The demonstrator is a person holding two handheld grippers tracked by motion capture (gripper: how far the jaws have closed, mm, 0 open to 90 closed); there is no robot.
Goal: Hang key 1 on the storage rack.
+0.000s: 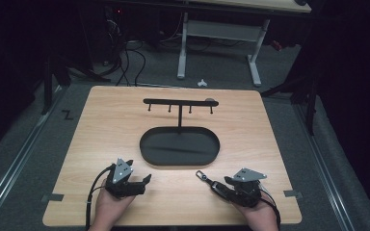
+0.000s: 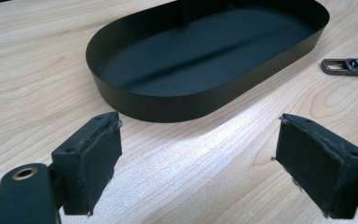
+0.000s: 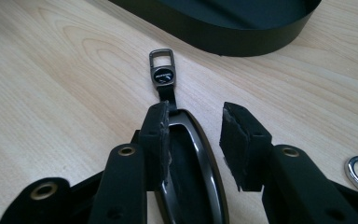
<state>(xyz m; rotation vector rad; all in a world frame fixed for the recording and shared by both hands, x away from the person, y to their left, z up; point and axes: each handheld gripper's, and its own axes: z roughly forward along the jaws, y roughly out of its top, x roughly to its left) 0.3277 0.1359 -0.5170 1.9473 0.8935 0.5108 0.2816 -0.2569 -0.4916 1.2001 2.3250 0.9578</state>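
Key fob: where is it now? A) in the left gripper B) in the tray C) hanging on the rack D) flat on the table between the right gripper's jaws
D: the key fob lies on the table between the open jaws of the right gripper, short of the tray.

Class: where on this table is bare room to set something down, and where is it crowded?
Bare: table left of the tray, right of it, and between the left gripper and key fob. Crowded: the right gripper over the fob.
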